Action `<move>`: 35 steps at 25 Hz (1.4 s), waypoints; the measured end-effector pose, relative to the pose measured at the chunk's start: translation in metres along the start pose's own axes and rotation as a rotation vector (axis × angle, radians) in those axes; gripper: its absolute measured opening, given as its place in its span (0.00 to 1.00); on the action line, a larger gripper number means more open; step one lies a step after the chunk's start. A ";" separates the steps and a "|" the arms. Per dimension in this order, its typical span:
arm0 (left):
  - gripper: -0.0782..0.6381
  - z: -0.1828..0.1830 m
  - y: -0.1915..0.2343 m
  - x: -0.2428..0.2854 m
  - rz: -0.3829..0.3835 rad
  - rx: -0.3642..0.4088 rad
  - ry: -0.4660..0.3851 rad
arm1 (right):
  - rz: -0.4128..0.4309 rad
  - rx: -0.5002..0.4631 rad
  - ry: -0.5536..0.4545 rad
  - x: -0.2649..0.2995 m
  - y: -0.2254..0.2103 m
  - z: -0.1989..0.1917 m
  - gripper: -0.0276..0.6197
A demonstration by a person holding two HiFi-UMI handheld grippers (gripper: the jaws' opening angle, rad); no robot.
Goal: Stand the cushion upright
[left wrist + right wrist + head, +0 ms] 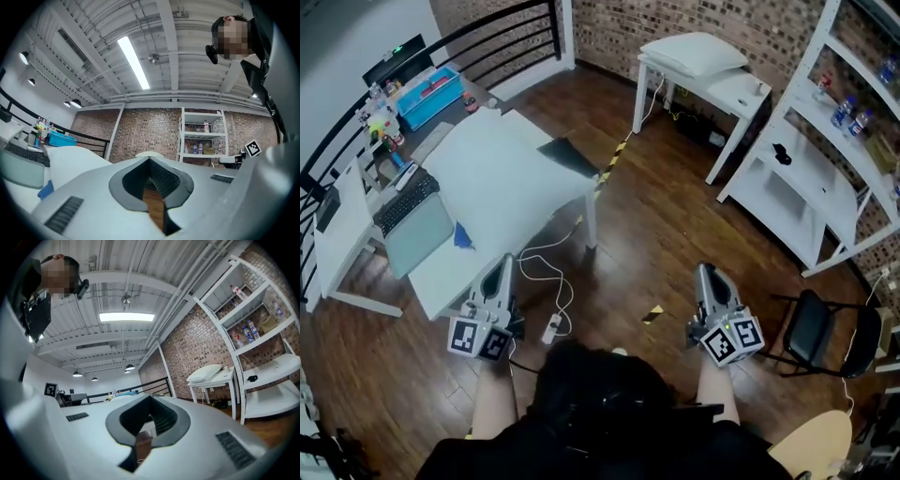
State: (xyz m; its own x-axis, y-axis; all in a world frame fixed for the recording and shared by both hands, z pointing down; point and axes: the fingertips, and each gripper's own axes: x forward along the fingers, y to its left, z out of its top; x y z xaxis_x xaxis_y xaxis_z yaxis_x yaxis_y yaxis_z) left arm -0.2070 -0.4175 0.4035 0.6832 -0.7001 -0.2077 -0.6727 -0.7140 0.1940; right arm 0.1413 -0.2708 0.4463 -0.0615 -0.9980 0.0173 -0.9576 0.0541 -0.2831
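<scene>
Across the room, on the small white counter (741, 94) against the brick wall, the cushion (692, 53) lies flat, well apart from both of your tools; the right gripper view shows it too (205, 372), resting low and slightly domed. Your left tool (505, 262) and right tool (706, 272) are both pressed together with nothing between the jaws, which each gripper view confirms (149, 160) (150, 398), so you will need to spread them before you take hold. Expect the cushion to be light and soft: it looks plump, with a pale fabric cover that should not slip much, but it will likely sag and fold rather than lift as one stiff piece. A pinch at the very middle would probably just bunch the cover. You would do better to take it with both tools, one near each end of a long edge, biting deep enough to catch filling as well as cloth, then tip it up onto the opposite edge. Judge the risk as slumping: it may flop back over unless it leans on the wall behind.
</scene>
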 end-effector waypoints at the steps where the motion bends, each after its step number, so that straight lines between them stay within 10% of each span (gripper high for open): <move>1: 0.11 0.001 -0.006 0.014 -0.006 0.015 -0.004 | 0.002 0.003 -0.009 0.005 -0.010 0.007 0.05; 16: 0.11 0.008 0.099 0.107 0.210 0.021 -0.086 | 0.151 -0.035 0.005 0.192 -0.046 0.051 0.05; 26: 0.11 0.024 0.262 0.056 0.536 0.097 -0.049 | 0.449 -0.061 0.137 0.415 0.062 0.003 0.05; 35: 0.11 0.012 0.299 0.036 0.744 0.088 -0.003 | 0.738 -0.084 0.338 0.515 0.164 -0.056 0.05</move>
State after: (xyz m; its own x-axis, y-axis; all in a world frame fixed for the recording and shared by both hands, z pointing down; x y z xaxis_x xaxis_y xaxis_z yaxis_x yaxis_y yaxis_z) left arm -0.3870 -0.6566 0.4424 0.0385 -0.9978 -0.0542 -0.9771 -0.0490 0.2069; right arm -0.0628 -0.7742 0.4628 -0.7537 -0.6408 0.1461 -0.6541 0.7095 -0.2622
